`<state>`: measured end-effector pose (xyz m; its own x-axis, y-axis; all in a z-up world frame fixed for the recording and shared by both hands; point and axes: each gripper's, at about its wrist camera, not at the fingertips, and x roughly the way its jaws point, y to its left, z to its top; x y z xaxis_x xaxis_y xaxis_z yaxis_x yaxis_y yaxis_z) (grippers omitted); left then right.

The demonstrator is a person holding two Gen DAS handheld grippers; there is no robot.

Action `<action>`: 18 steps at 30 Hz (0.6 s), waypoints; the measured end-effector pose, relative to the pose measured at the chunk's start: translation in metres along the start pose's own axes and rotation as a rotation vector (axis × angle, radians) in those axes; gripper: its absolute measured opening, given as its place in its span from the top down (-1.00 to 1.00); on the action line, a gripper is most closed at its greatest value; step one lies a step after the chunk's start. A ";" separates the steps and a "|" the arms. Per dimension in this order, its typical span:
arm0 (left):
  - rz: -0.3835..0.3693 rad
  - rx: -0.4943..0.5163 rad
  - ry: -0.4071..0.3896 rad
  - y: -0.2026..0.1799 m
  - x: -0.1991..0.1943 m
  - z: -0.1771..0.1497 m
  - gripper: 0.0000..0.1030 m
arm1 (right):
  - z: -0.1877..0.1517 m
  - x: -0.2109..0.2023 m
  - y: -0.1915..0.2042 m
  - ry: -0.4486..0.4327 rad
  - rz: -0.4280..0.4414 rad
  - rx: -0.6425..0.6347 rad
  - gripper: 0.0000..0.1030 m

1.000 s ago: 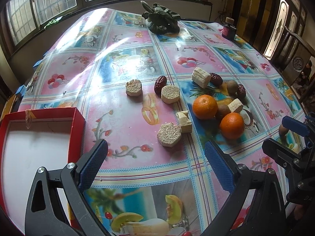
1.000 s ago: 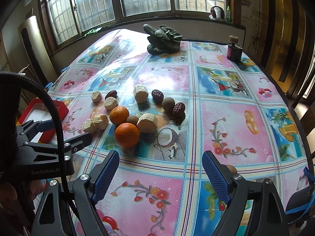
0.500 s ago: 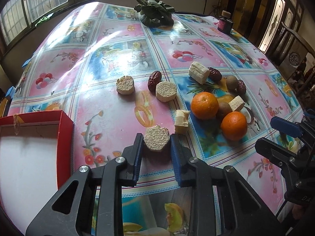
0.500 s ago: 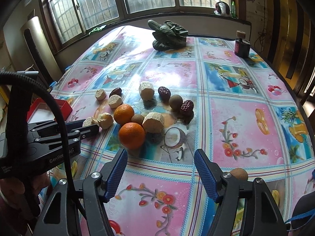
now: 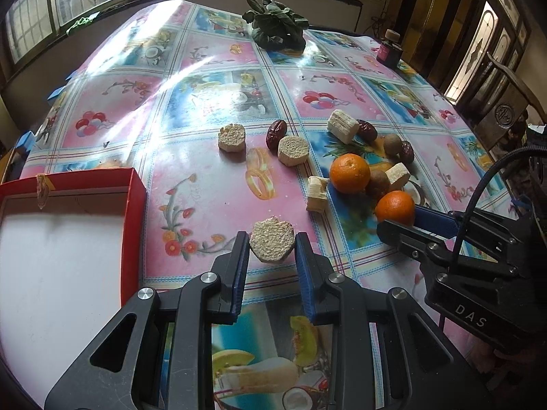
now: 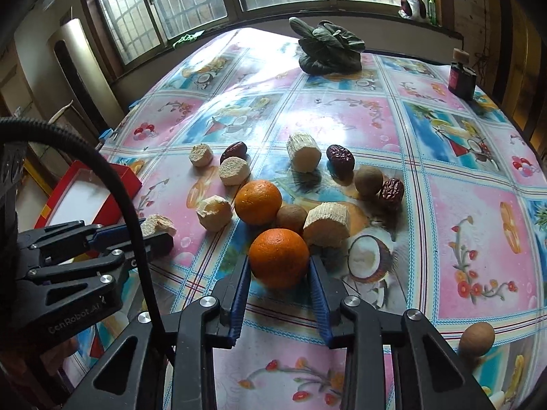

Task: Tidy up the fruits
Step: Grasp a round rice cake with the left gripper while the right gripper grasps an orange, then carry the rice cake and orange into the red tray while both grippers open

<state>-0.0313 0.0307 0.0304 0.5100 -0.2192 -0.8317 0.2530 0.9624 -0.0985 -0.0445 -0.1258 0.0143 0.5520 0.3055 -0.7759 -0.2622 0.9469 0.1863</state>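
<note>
Seen from the left wrist, the left tool (image 5: 272,244) has its blue pads drawn in against both sides of a pale, rough-cut cane slice (image 5: 271,243), clamped on it low over the bench (image 5: 212,201), tilted steeply downward. A red box (image 5: 134,205) with a white floor sits just to its left. Ahead lie more cane pieces, dark dates, brown round fruits and a far orange (image 5: 349,173). At the right edge the right tool (image 5: 407,220) reaches in, its blue pad touching the near orange (image 5: 395,207). Seen from the right wrist, the right tool (image 6: 279,266) is closing its jaws around that near orange (image 6: 278,258); both blue pads touch the fruit's sides, and it rests on the bench (image 6: 461,256) against a cane chunk (image 6: 326,223) and a brown fruit (image 6: 291,217). This tool also slants down. At the left the left tool (image 6: 155,230) holds its cane slice (image 6: 158,222), with the red box (image 6: 128,174) behind it.
</note>
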 end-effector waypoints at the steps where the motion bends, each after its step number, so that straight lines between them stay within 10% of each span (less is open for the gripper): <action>1: -0.009 -0.003 -0.003 0.001 -0.004 -0.001 0.49 | -0.001 -0.003 0.001 0.002 0.009 0.003 0.35; 18: 0.099 -0.090 -0.077 0.061 -0.070 -0.012 0.49 | 0.009 -0.028 0.078 -0.056 0.159 -0.124 0.36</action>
<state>-0.0614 0.1064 0.0762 0.5913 -0.1312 -0.7957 0.1254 0.9896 -0.0700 -0.0732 -0.0592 0.0564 0.5379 0.4584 -0.7075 -0.4428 0.8678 0.2255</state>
